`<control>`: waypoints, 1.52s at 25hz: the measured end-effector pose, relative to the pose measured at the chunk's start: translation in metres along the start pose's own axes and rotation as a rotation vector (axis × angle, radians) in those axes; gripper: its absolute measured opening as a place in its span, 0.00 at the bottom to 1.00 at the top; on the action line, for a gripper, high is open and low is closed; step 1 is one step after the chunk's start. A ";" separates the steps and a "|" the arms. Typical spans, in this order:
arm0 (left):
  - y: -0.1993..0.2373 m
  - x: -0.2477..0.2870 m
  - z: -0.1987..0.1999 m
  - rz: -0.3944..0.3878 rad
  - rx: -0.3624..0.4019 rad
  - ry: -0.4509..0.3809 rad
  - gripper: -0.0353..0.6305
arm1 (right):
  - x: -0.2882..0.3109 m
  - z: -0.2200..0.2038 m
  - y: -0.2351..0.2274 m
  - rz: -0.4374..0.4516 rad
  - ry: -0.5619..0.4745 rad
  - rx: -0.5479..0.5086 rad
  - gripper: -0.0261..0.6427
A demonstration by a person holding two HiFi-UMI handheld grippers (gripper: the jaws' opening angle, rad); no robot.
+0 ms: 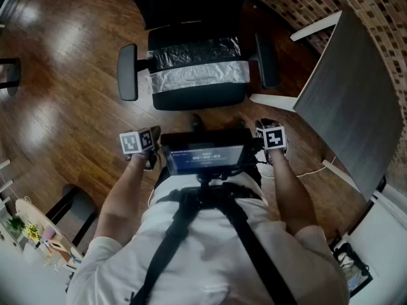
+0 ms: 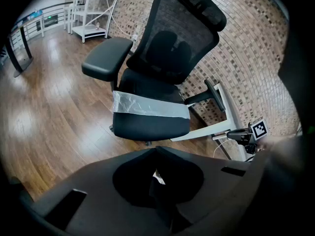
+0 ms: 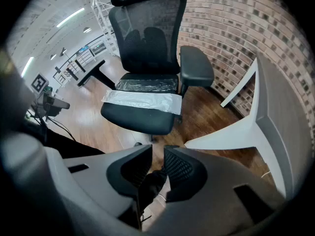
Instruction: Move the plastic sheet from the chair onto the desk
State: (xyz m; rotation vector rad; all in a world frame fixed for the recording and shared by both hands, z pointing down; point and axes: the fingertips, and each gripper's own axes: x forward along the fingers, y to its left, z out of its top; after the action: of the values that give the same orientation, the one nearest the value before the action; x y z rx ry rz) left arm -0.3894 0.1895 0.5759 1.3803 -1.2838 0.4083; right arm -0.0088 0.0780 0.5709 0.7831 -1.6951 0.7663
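Observation:
A clear, crinkled plastic sheet (image 1: 198,75) lies across the seat of a black office chair (image 1: 198,98), folded over toward its front edge. The sheet (image 2: 147,110) also shows in the left gripper view, and the sheet (image 3: 142,101) in the right gripper view. The grey-topped desk (image 1: 350,100) stands to the chair's right. My left gripper (image 1: 143,148) hovers short of the chair, its jaws shut on nothing (image 2: 156,151). My right gripper (image 1: 272,142) is level with it, its jaws a narrow gap apart and empty (image 3: 157,154). Both are well clear of the sheet.
The chair's armrests (image 1: 127,72) flank the seat. The desk's white legs (image 3: 231,132) reach toward the chair. A brick wall (image 3: 231,28) runs behind chair and desk. White shelving (image 2: 96,9) stands far back on the wood floor (image 1: 57,94). A white cable (image 1: 315,170) lies by the desk.

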 end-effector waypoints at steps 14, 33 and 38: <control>-0.005 0.058 0.035 -0.007 0.028 -0.041 0.06 | 0.056 0.065 -0.014 -0.035 0.002 -0.026 0.20; 0.057 0.142 0.086 0.153 0.080 -0.133 0.21 | 0.166 0.114 -0.032 -0.078 -0.018 -0.022 0.35; 0.072 0.158 0.099 0.197 0.100 -0.164 0.24 | 0.187 0.120 -0.044 -0.110 -0.007 -0.022 0.44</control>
State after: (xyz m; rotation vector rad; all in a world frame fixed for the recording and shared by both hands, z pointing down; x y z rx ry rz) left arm -0.4373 0.0522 0.7122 1.3976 -1.5596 0.5078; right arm -0.0796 -0.0679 0.7296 0.8570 -1.6502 0.6686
